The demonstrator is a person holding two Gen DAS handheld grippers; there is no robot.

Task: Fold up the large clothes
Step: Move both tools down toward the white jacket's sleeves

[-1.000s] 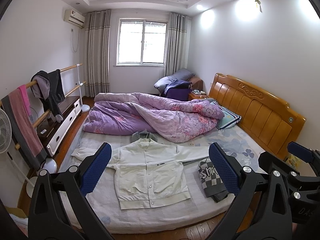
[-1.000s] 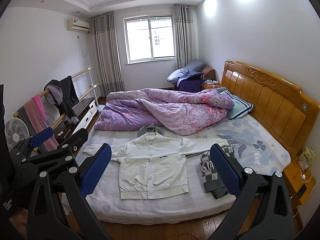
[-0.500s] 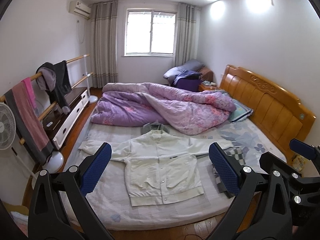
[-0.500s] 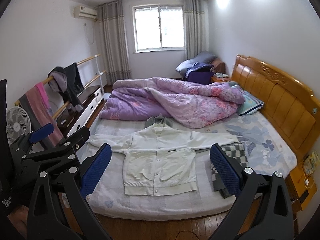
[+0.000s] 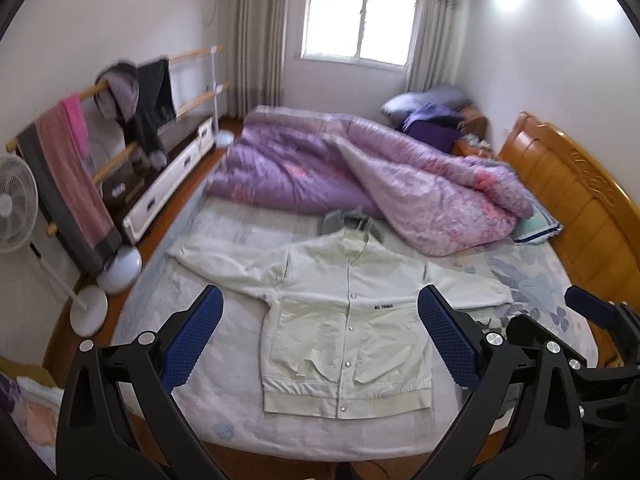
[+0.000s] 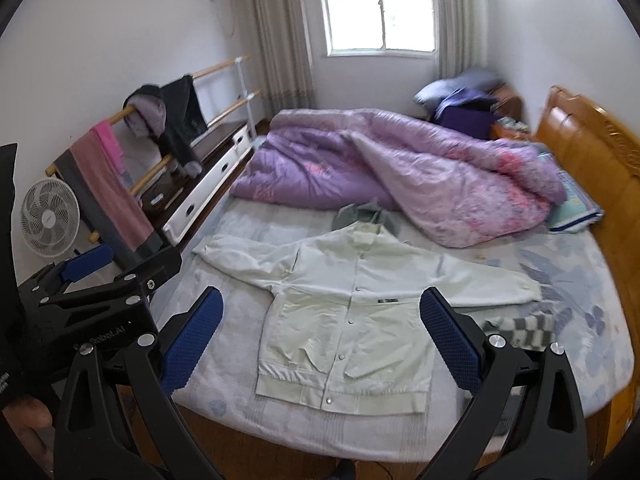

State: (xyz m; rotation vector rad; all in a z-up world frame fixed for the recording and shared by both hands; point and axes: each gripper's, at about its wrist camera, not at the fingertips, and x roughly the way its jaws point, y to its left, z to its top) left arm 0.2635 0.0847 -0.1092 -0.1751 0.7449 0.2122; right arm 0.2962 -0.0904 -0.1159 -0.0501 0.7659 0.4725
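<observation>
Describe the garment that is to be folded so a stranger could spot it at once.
Start at the bed with the wooden headboard. On its near half, in front of the heaped purple quilt, lies a pale cream jacket, spread flat, sleeves out. Unlike the grey garment at its collar and the checked one beside it, it has a snap-button front.

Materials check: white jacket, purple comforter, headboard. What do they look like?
White jacket: matte woven cloth, likely cotton or a blend; soft creases, ribbed hem, shiny snap buttons that look metal. Purple comforter: quilted fabric with a slight sheen, puffy folds suggest padded filling. Headboard: wood, glossy orange-brown varnish, carved panels. Fibre types can't be confirmed from these views.
</observation>
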